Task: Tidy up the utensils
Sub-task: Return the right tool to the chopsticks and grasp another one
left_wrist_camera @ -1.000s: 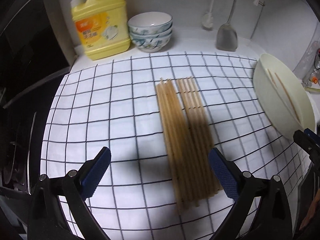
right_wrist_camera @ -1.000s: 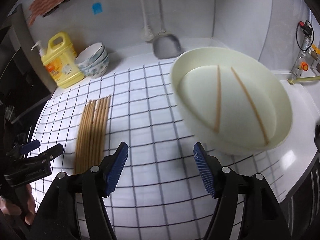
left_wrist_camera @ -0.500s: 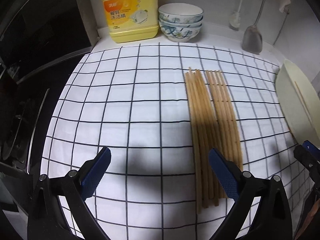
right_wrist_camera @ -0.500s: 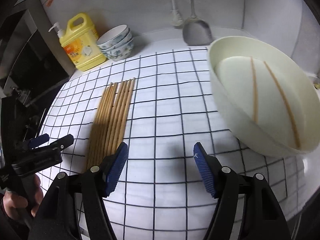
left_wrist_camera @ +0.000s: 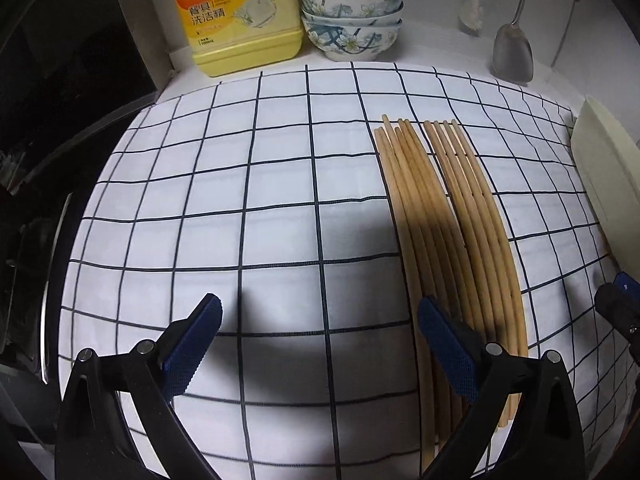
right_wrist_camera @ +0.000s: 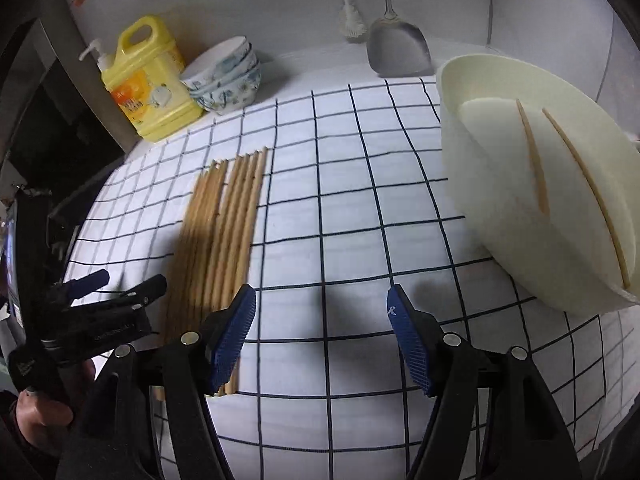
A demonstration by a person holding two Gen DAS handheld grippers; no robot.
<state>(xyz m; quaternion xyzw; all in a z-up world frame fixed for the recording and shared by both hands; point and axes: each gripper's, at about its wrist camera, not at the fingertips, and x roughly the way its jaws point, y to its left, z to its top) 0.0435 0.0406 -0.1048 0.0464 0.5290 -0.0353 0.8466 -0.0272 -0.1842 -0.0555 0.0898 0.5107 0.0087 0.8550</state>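
Several wooden chopsticks (left_wrist_camera: 448,220) lie side by side in a row on the white checked cloth (left_wrist_camera: 240,208); they also show in the right wrist view (right_wrist_camera: 224,232). A cream basin (right_wrist_camera: 560,184) stands at the right and holds two more chopsticks (right_wrist_camera: 534,160). My left gripper (left_wrist_camera: 320,348) is open and empty, low over the cloth, with its right finger over the near ends of the chopsticks. My right gripper (right_wrist_camera: 320,340) is open and empty, between the chopstick row and the basin.
A yellow detergent bottle (left_wrist_camera: 236,16) and three stacked bowls (left_wrist_camera: 352,20) stand at the back. A metal spatula (left_wrist_camera: 512,56) and a brush (left_wrist_camera: 472,12) hang on the wall. A dark stove area (left_wrist_camera: 40,160) borders the cloth on the left. The basin's rim (left_wrist_camera: 600,168) is at the right.
Both grippers have moved forward and lower toward the cloth. The left one has swung left, so the chopsticks now sit under its right finger. Both stay open.
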